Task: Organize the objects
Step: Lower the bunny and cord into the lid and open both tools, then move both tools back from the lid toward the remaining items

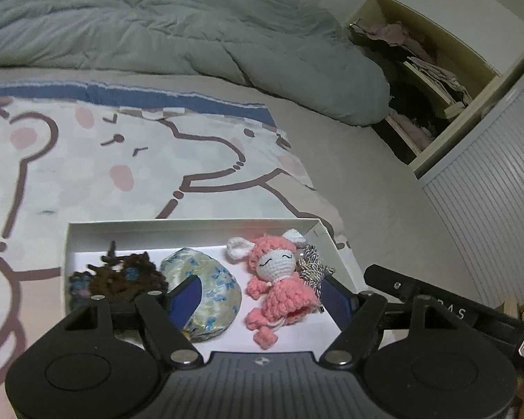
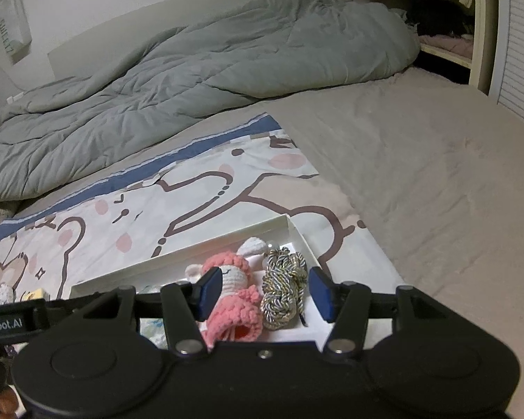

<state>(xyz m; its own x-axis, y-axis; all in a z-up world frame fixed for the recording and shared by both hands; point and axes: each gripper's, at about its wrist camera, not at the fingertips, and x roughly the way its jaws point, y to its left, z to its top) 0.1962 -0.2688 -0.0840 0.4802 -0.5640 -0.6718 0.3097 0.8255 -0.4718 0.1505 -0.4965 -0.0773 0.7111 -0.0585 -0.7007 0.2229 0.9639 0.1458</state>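
The left gripper (image 1: 262, 296) hangs above a white box (image 1: 192, 226), its jaws apart and holding nothing; inside lie a dark yarn piece (image 1: 118, 274), a floral pouch (image 1: 209, 279), a pink doll (image 1: 279, 279) and a cord (image 1: 312, 265) (touching the doll); the box sits on a bear blanket (image 1: 122, 174).

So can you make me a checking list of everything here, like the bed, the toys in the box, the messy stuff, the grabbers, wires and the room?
Surface: cartoon bear sheet spread on a beige bed.
Job's things: white box holds a pink crochet doll, a twisted cord bundle, a floral pouch and a dark yarn item.
Clutter: small items left of the box, too cut off to name.
Grippers: left gripper and right gripper are open over the box, holding nothing.
Cables: nothing seen.
Surroundings: grey duvet behind; open closet with clothes.
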